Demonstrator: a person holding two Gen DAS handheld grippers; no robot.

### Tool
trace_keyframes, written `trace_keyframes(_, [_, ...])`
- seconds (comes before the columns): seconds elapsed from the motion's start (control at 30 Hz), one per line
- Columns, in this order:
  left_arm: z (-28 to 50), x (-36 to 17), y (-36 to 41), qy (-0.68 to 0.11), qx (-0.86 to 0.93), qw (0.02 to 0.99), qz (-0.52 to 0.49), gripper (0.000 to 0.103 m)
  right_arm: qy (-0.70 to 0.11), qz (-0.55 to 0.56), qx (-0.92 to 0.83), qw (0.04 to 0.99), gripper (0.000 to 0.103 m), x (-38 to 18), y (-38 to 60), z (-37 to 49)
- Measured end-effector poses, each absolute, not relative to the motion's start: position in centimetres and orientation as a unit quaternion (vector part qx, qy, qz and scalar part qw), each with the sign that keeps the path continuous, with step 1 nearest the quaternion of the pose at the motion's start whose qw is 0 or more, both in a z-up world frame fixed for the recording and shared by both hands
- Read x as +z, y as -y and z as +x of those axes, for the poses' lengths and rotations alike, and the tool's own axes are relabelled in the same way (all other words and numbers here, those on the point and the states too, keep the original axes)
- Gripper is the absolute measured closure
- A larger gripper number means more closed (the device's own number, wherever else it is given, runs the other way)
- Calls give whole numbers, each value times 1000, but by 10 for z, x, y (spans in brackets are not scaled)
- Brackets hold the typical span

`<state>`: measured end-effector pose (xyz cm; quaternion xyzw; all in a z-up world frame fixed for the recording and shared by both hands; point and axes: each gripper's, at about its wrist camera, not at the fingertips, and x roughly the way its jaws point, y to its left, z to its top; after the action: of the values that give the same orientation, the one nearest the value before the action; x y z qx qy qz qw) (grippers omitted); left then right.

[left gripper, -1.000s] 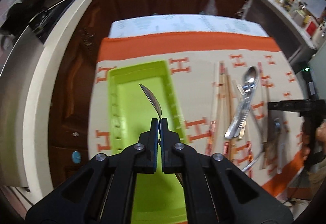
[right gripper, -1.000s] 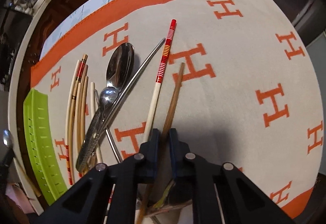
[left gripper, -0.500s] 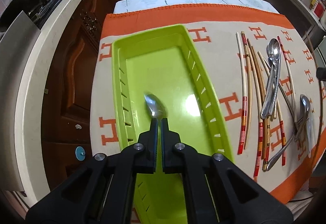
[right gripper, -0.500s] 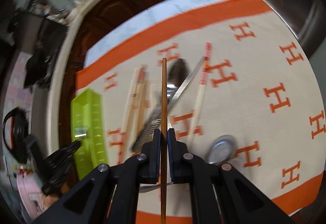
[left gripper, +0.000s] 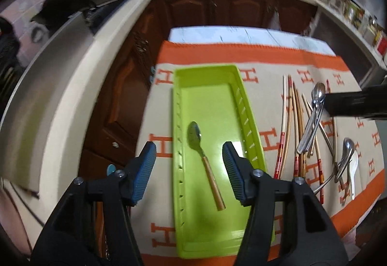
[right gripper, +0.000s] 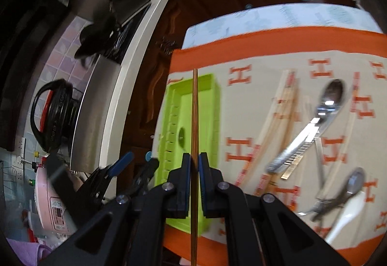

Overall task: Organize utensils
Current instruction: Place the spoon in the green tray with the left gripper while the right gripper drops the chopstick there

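Spoon (left gripper: 204, 161) in tray (left gripper: 249, 121), between parted left tool (left gripper: 189, 154) fingers

Left tongs (left gripper: 189, 162) spread wide — empty, right tongs (right gripper: 195, 164) pinched nearly closed — gripping a thin stick

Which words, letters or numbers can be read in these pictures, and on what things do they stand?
"H": repeated orange letter woven across the cloth, the only readable text.
Pink cooker: panel markings too small and blurred to read.
Black pot lid: small marks, unreadable.
Jars on the far counter: labels blurred.
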<state>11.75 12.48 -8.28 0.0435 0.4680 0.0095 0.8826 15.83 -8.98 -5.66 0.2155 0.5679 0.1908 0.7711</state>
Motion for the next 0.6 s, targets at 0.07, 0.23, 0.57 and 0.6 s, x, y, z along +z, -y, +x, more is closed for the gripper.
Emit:
trace_keyframes(0.07, [112,-78,-132,-463,24,886,29,49,-572,210,195,769,97,-65,72,168])
trace_keyframes(0.23, [106,-79,-150,-464,55,884,11,49,-588,178,192,765,96,-91,37,189])
trace_keyframes(0.57, [101,-77,-168,-454,72,887,-39,49,-600,122,178,770,91,-115,20,203])
trace_keyframes(0.6, [100,-77,-168,-454,70,887,-42,49,-598,120,177,772,89,-114,20,202])
